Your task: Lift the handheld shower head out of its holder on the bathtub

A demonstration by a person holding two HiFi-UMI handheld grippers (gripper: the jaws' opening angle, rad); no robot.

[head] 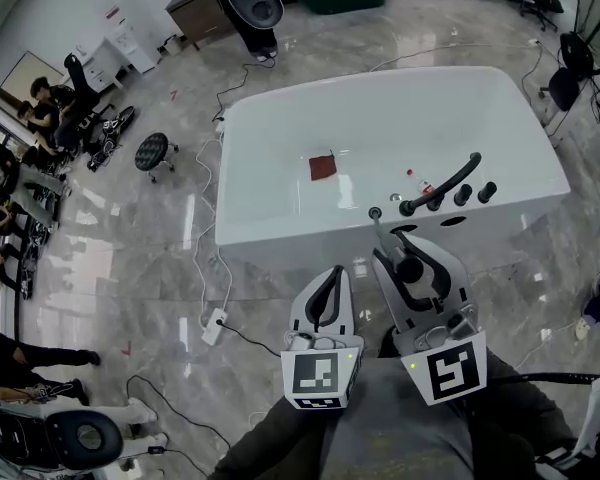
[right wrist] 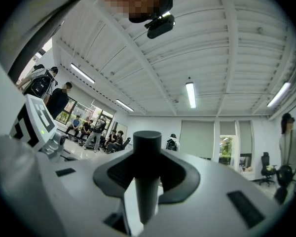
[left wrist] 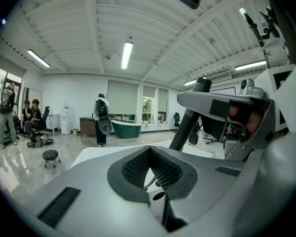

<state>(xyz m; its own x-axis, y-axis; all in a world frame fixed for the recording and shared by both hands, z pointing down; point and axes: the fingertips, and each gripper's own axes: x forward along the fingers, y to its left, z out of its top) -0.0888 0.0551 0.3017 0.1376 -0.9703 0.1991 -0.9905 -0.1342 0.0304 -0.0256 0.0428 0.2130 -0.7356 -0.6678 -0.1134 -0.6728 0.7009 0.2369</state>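
Lower centre: the left gripper [head: 335,271] points toward the white bathtub [head: 280,118], jaws pinched together (nothing between them). Just right of it, the right gripper [head: 412,255], tilted slightly up, clamps the dark shower head [head: 410,269] by its handle before the tub's near rim.

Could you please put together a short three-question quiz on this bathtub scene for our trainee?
1. True or false: the left gripper holds the shower head.
2. What lies inside the bathtub? A) a red cloth B) a yellow sponge C) a soap bottle
3. How many grippers have something between their jaws?
Key: 1 false; 2 A; 3 one, the right gripper, closed on the shower head.
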